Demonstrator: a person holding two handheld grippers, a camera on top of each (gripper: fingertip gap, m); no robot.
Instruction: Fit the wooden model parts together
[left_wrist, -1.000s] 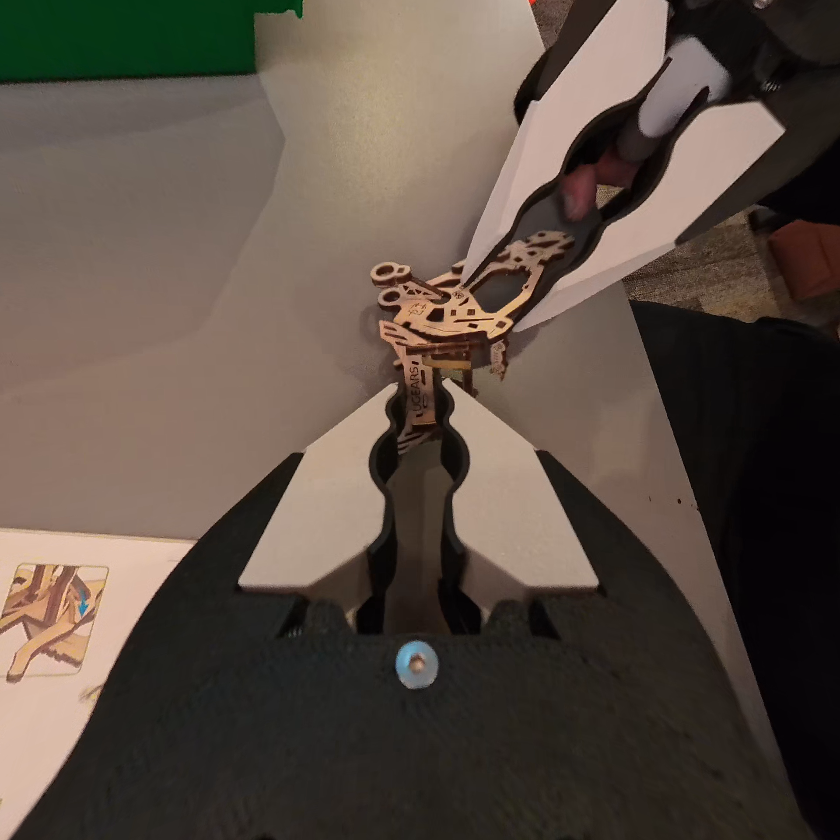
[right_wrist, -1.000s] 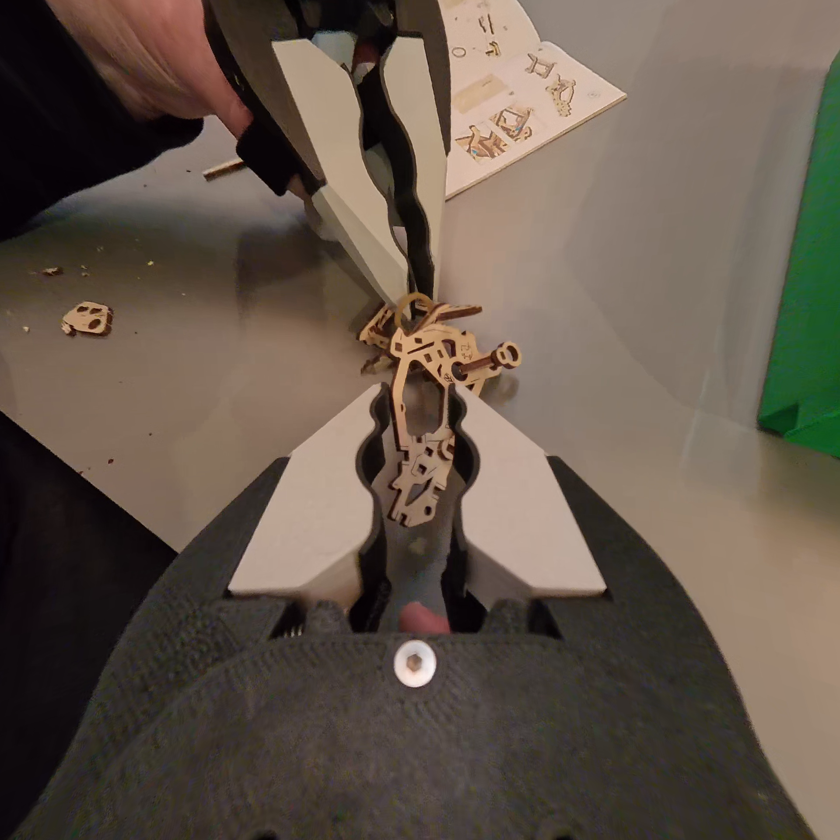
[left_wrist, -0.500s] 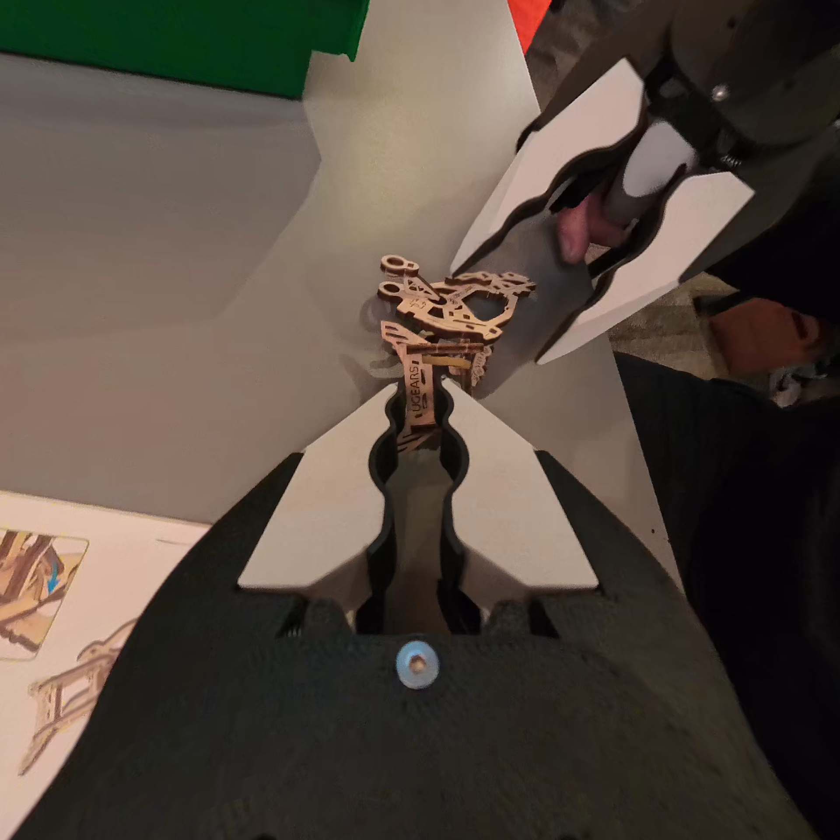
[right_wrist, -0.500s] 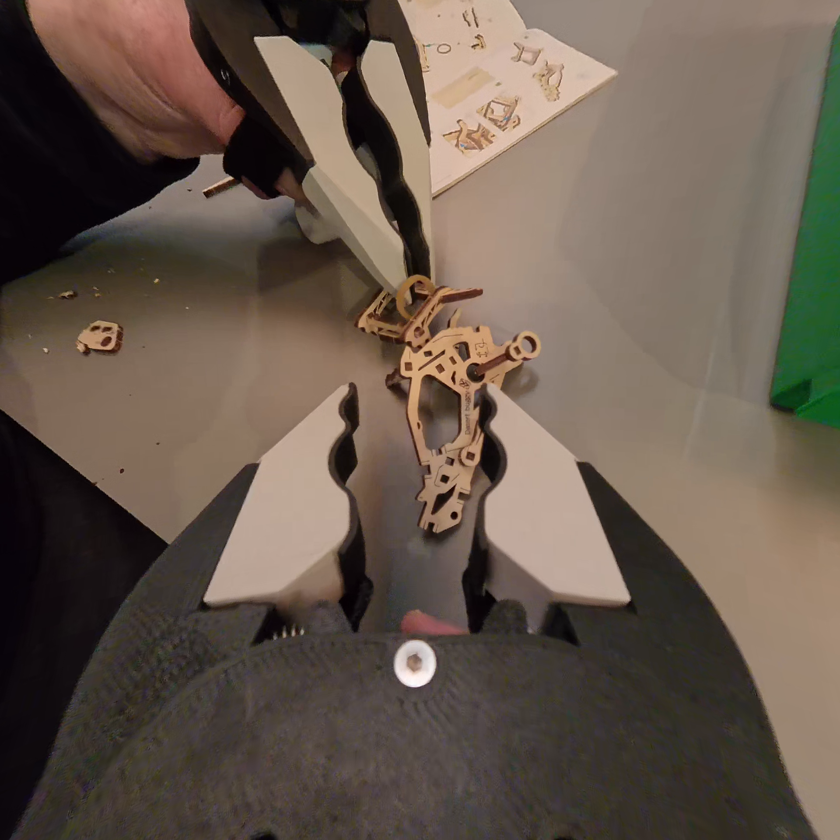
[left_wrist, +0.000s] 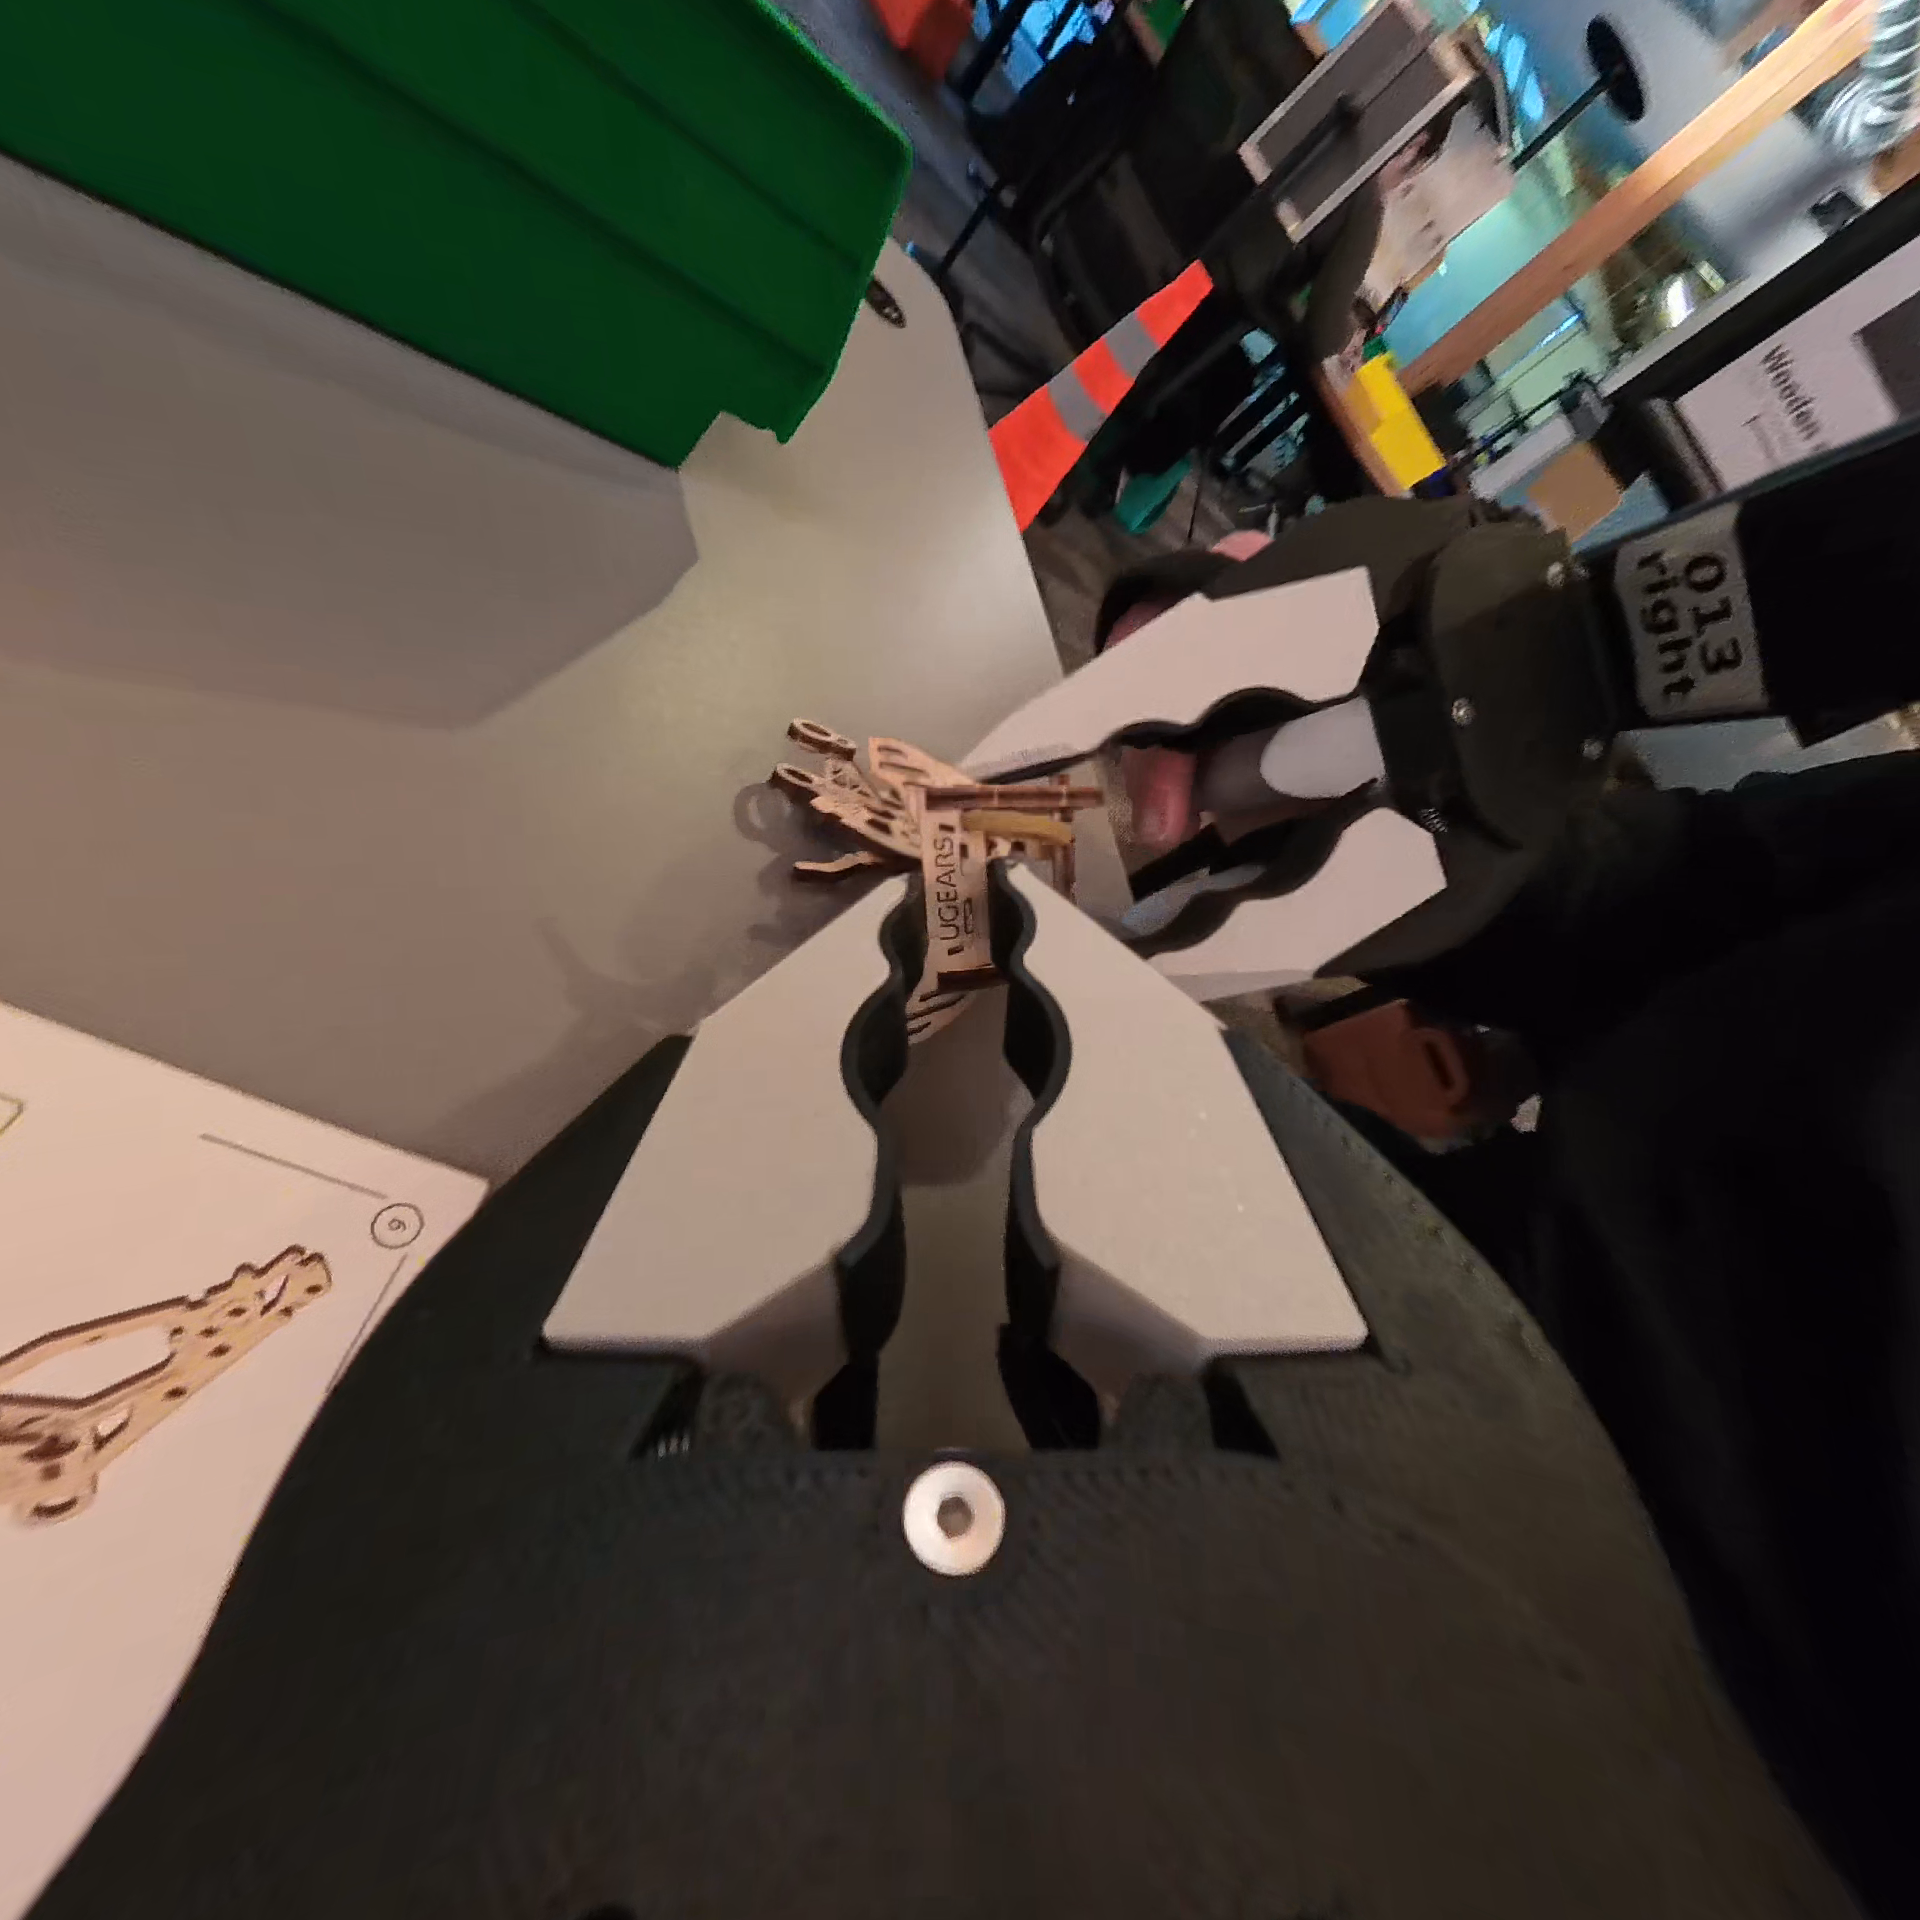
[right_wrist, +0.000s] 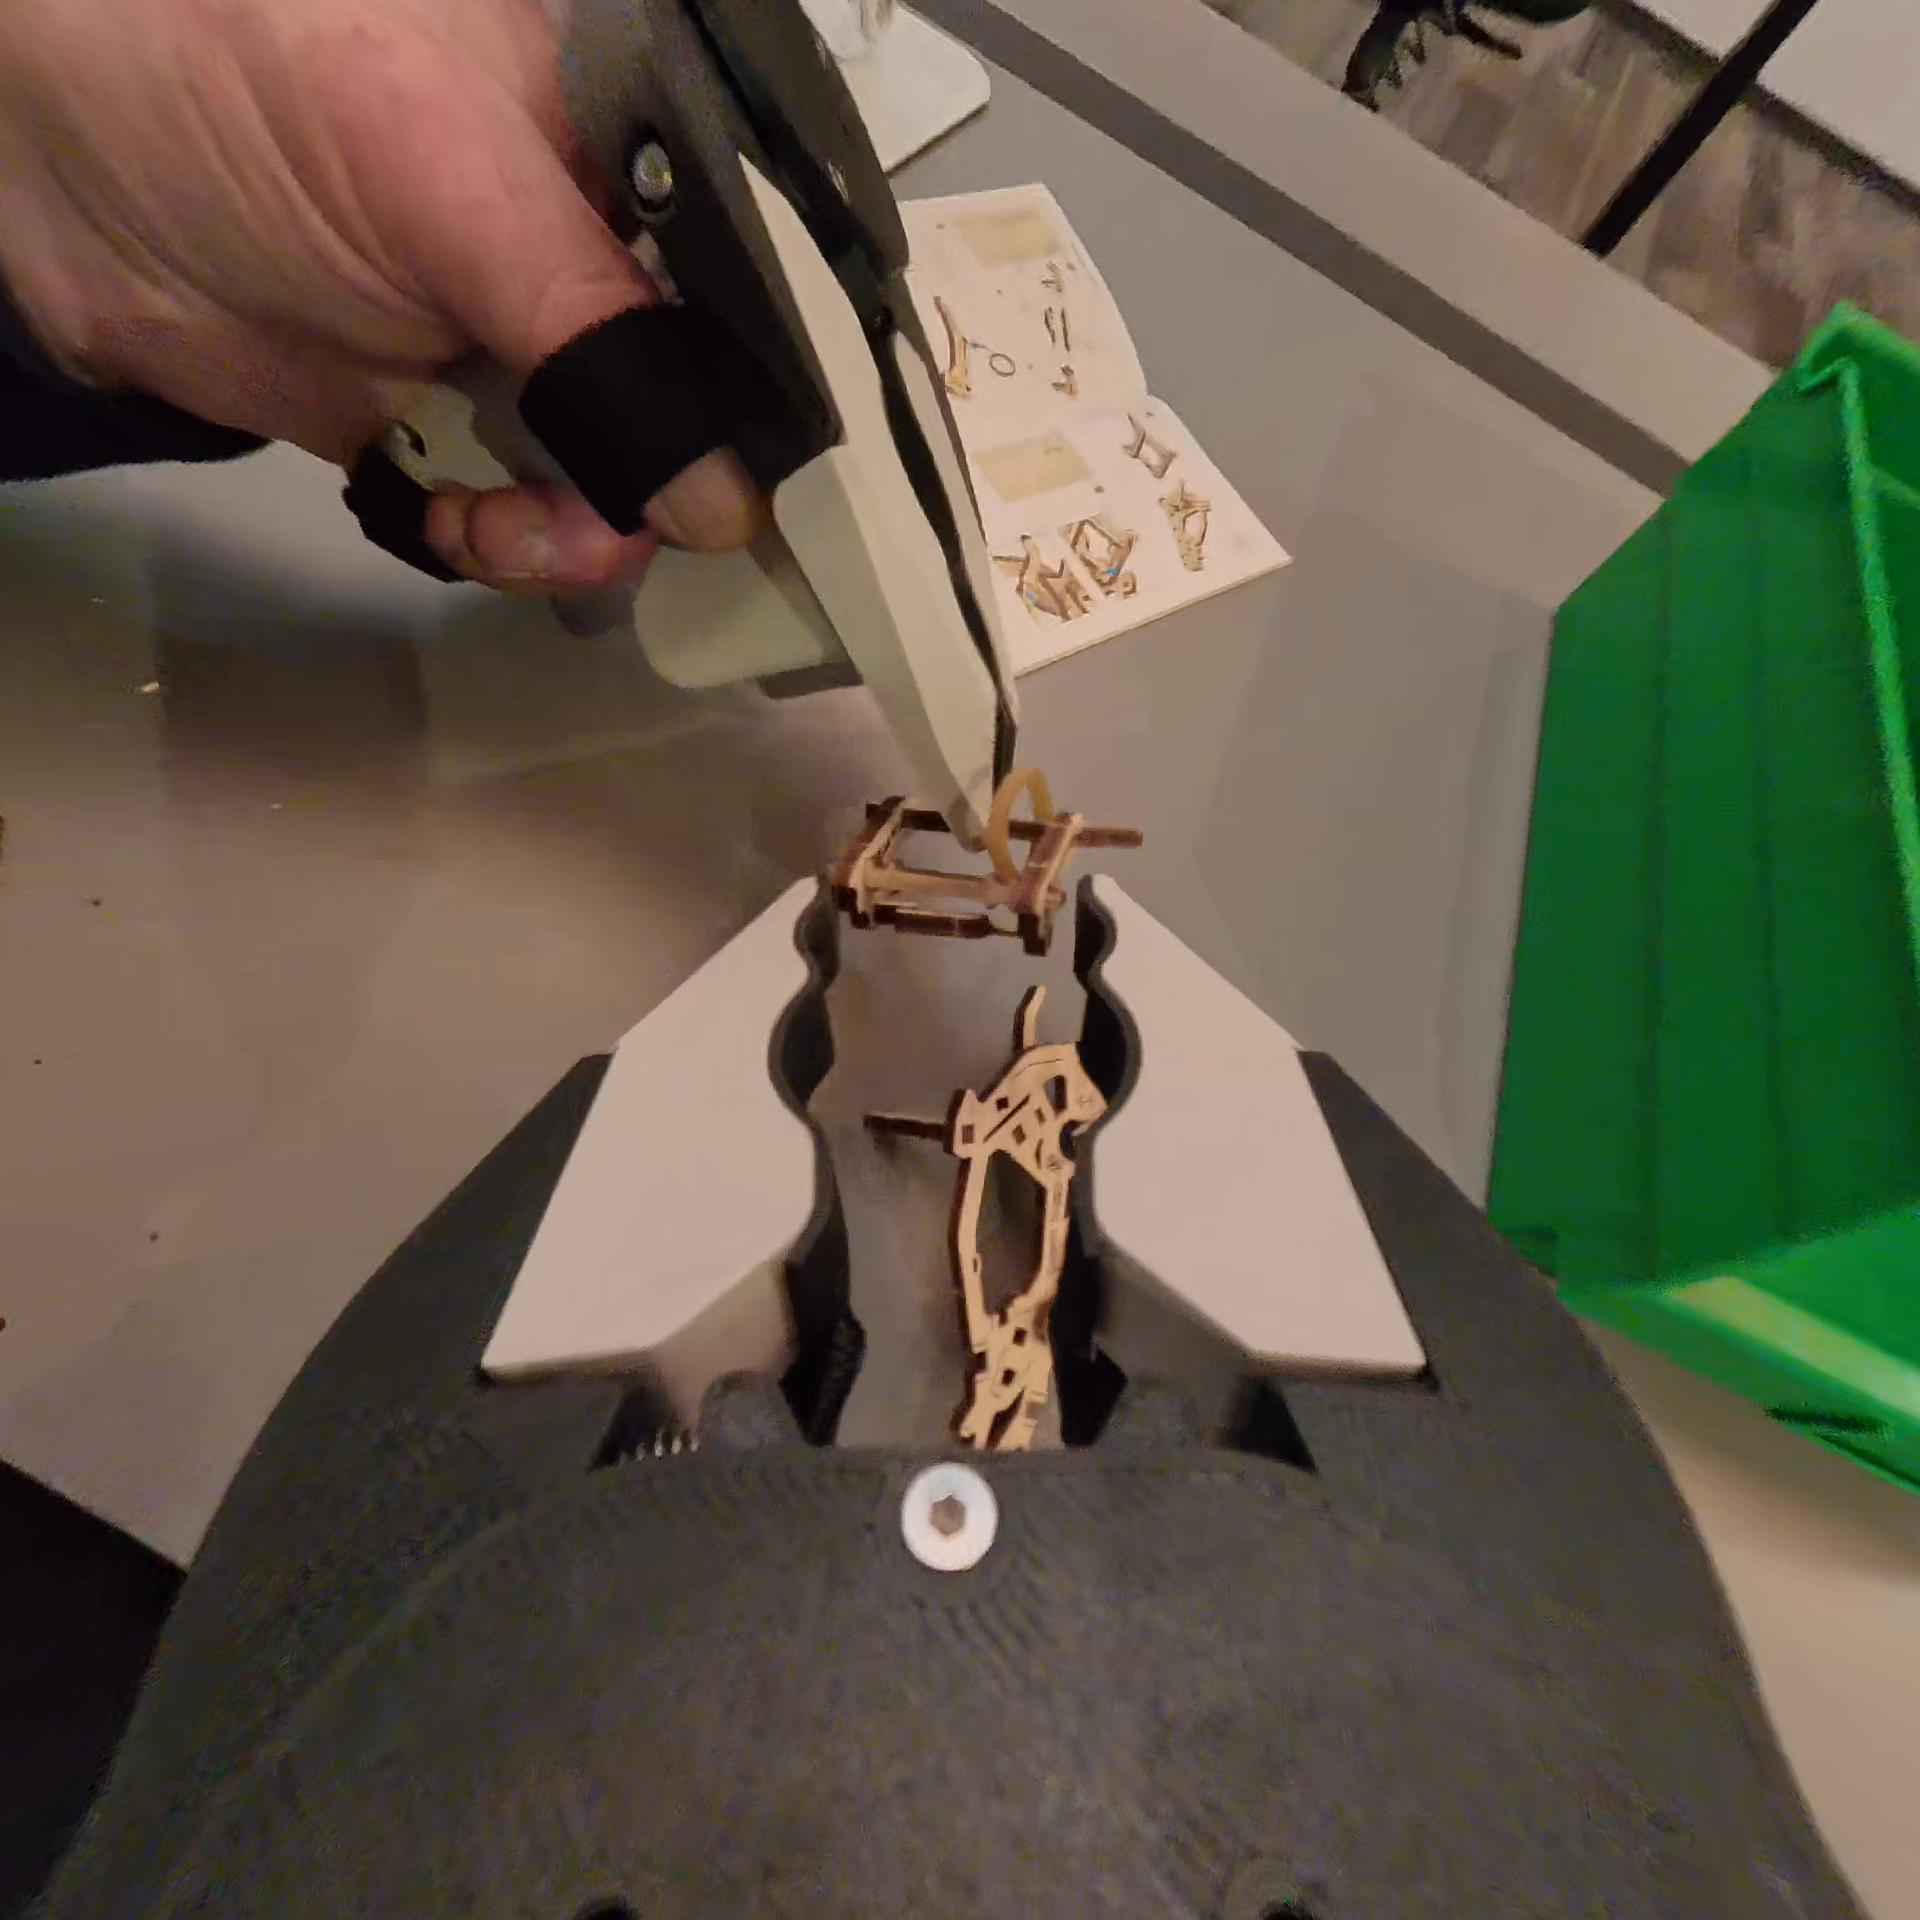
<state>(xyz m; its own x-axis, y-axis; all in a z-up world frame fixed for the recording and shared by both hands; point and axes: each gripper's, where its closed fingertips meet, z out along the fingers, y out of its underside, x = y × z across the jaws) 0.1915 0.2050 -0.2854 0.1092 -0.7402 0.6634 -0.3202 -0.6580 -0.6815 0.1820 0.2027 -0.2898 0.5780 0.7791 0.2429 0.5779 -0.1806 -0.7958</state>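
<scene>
Right wrist view: a flat, perforated pale wooden side plate (right_wrist: 1013, 1236) lies loose between the wide-parted fingers of the right gripper (right_wrist: 954, 940), against the right one. Beyond, the small wooden frame subassembly (right_wrist: 951, 883) is pinched steady by the left gripper (right_wrist: 982, 800), presumably for mating. Left wrist view alone reveals that clamped strip (left_wrist: 958, 920).

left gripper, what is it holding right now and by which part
The left gripper is shut on the small tan wooden model frame, pinching a flat strip at the frame's near end between the tips of its jaws. The right gripper is open.
</scene>
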